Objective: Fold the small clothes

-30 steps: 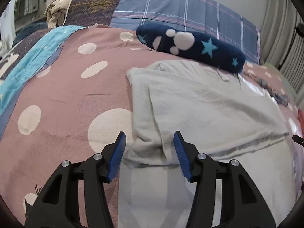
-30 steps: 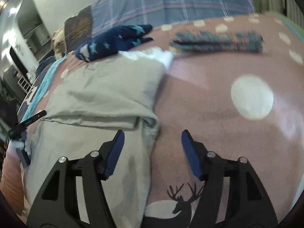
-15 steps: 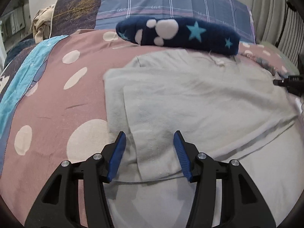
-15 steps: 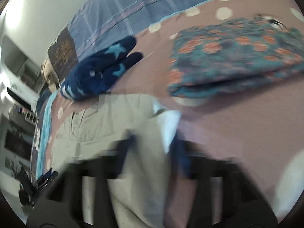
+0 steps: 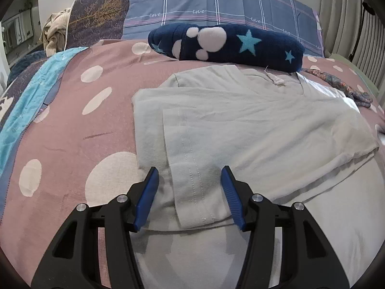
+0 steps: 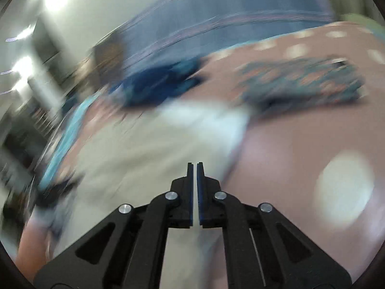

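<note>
Left gripper [image 5: 190,180] stands wide open, its two blue-padded fingers [image 5: 149,192] straddling the folded-in sleeve hem [image 5: 192,185] of the pale grey cotton T-shirt [image 5: 252,130] without closing on it; whether the pads press the cloth or hang just above it cannot be told. That shirt lies directly ahead of and beneath this gripper on the dusty-pink bedspread with cream polka dots [image 5: 72,144]. Its long axis runs away from the gripper toward the collar [image 5: 276,79], which sits just beside a navy fleece cushion with white blobs and teal stars [image 5: 226,45]. The near left edge of the shirt is already turned inward, and a folded layer runs off to the right of the gripper.

Right gripper [image 6: 195,166] shows its fingers brought almost together, a thin slit between the pads. The view is heavily motion-blurred, so whether a thin layer of cloth is caught there cannot be told. It points over the shirt [image 6: 149,149] near its right edge, with a folded teal-and-orange patterned cloth [image 6: 300,82] ahead and to its right on the bedspread.

I judge the next fold turns on the left side: the hem sits squarely between the open fingers, so the left gripper is nearer and would only need to close and carry it across.
</note>
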`<state>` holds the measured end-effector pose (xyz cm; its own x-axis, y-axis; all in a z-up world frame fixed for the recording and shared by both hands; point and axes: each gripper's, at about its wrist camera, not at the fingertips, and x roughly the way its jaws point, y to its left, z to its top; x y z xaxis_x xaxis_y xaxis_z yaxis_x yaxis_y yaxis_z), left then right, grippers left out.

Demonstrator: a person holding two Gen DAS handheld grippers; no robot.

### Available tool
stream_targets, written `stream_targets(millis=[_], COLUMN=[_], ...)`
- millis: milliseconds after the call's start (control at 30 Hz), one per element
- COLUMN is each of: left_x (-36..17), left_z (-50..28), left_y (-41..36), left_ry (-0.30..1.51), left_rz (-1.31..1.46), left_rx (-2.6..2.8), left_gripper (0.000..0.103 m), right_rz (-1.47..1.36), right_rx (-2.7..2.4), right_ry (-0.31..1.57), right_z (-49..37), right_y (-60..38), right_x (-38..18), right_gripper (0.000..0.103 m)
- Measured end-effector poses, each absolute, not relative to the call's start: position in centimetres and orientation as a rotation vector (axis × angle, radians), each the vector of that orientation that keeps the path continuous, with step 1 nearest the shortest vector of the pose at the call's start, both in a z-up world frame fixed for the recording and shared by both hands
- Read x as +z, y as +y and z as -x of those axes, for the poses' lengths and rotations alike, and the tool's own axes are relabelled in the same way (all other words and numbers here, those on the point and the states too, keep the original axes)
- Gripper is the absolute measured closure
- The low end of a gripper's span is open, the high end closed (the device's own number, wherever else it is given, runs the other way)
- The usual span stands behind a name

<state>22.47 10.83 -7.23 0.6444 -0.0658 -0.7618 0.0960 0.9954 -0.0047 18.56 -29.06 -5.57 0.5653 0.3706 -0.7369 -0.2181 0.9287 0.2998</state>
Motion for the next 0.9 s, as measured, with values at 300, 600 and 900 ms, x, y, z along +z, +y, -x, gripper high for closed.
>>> stream_targets(millis=[300, 600, 900], left_x=[-5.8, -5.2, -6.7], left_z=[-19.5, -17.8, -19.0], left_y=[10.5, 10.4, 8.4], left_ry=[0.840, 0.829, 0.861], left_rz=[-0.066, 0.018, -0.111], left_rx=[-0.081, -0.103, -0.096], left_gripper=[0.046, 0.046, 0.046], right_rz=[-0.198, -0.029, 0.122], right_rx=[0.248, 0.197, 0.097], right_ry=[0.851, 0.838, 0.828], right_z=[-13.2, -17.3, -12.8], right_y=[-29.5, -28.0, -29.6], right_x=[-6.6, -7.2, -7.7], right_gripper=[0.093, 0.099, 0.103])
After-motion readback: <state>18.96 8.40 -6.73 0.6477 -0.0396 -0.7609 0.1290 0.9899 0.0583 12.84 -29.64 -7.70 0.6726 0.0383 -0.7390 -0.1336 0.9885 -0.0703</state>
